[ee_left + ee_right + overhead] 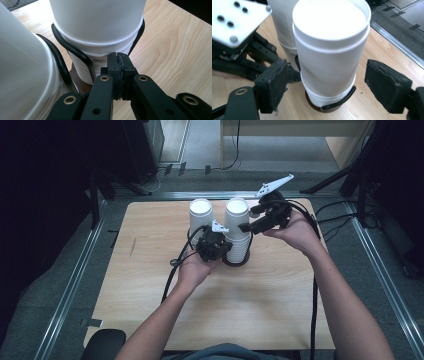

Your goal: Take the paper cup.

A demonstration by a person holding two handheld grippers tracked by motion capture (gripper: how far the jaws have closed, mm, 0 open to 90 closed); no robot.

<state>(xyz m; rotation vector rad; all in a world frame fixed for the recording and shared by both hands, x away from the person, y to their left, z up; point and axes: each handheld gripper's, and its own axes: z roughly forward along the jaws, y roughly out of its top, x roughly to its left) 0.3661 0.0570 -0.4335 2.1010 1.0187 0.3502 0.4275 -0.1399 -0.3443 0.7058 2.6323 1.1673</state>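
Note:
Two stacks of white paper cups stand upside down on the wooden table (150,285), each in a black wire holder (75,53). The left stack (201,215) and the right stack (237,227) are side by side. My left gripper (226,251) is shut, its tips (117,55) against the ribbed rims low on the right stack (100,25), with nothing visible between the pads. My right gripper (251,218) is open, its pads (274,82) standing apart on both sides of that stack's top cup (329,50) without touching it.
The right stack rests on a dark round base (317,106). A metal floor rail (75,275) runs along each side of the table, and stand legs (330,182) and cables lie behind it. My left gripper's grey plate (234,20) sits close beside the right gripper.

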